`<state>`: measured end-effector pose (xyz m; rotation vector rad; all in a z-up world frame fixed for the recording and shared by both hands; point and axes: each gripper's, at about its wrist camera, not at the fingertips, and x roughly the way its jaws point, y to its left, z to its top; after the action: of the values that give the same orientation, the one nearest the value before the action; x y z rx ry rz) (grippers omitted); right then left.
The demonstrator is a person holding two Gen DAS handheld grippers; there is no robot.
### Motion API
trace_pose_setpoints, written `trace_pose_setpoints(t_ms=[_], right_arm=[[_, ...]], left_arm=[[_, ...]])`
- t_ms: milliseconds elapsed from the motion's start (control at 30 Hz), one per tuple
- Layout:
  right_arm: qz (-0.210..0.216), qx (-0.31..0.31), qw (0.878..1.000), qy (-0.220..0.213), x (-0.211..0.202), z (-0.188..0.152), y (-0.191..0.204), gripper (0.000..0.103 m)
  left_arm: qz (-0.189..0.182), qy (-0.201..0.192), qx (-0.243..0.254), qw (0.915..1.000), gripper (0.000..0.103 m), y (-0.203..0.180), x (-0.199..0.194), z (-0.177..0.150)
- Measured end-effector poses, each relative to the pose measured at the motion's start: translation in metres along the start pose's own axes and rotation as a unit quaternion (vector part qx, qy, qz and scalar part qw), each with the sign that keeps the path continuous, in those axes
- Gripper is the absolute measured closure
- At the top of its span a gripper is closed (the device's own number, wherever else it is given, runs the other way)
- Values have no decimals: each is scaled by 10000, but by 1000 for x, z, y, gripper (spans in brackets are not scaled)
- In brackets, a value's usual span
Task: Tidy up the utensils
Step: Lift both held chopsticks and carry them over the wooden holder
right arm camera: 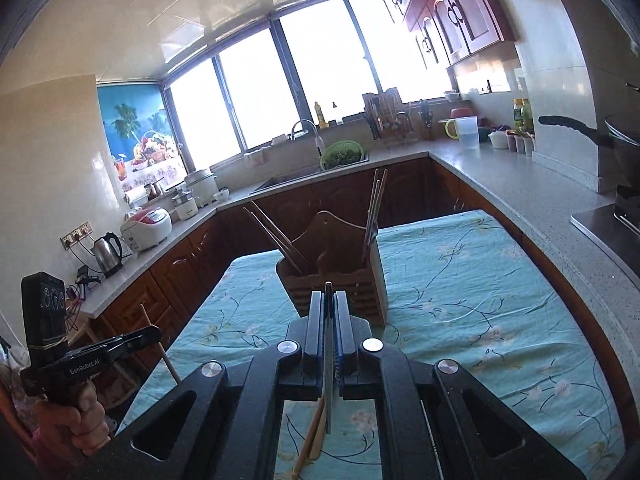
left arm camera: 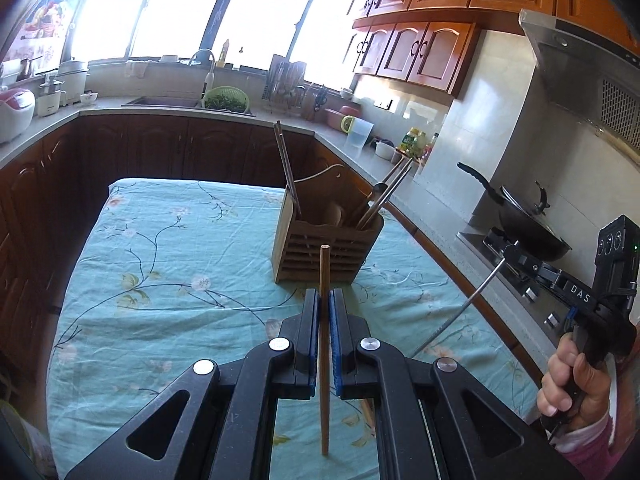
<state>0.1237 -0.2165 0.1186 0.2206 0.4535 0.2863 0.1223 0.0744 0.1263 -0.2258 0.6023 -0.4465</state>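
Left claw (left arm camera: 325, 300) closed on a wooden chopstick (left arm camera: 324, 344). Stick is pinched between the blue pads (left arm camera: 316, 320), roughly upright in the left wrist view: top end pokes out past the fingertips, bottom end hangs down below the claw body over the cloth.

Right claw (right arm camera: 329, 300) closed on a thin metal utensil (right arm camera: 328, 360), held edge-on between its pads, so type unclear from its own camera. From the left wrist view the same piece (left arm camera: 460, 312) reads as a long metal rod slanting down-left from the right claw tip. Cannot tell which kind of utensil.

Wooden utensil holder (left arm camera: 326, 240) sits straight ahead of both claws on the tabletop (left arm camera: 160, 260), which has a teal floral cloth. Neither claw touches it; both are short of it and above the cloth.

Holder contents:
- dark chopsticks (left arm camera: 286, 168) leaning out of the compartment on the left claw's left side
- metal-handled pieces (left arm camera: 384, 196) leaning out of the right-hand compartment
- pale wooden spoon-like item in the middle, partly hidden

More wooden sticks (right arm camera: 312, 436) lie on the cloth under the right claw.

Person's right hand (left arm camera: 572, 384) grips the right claw's handle; left hand (right arm camera: 76, 420) grips the other.
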Motion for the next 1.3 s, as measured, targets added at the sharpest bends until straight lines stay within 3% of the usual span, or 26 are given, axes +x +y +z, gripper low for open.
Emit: trace_pose_setpoints(t_ms=[833, 1300], right_arm=[[30, 3, 9999, -124, 14, 20, -2, 99], [15, -52, 9979, -641, 36, 83, -6, 99]], left_arm=[[116, -371, -6, 9992, 99, 5, 15, 30], [224, -1122, 58, 9934, 99, 4, 34, 82]])
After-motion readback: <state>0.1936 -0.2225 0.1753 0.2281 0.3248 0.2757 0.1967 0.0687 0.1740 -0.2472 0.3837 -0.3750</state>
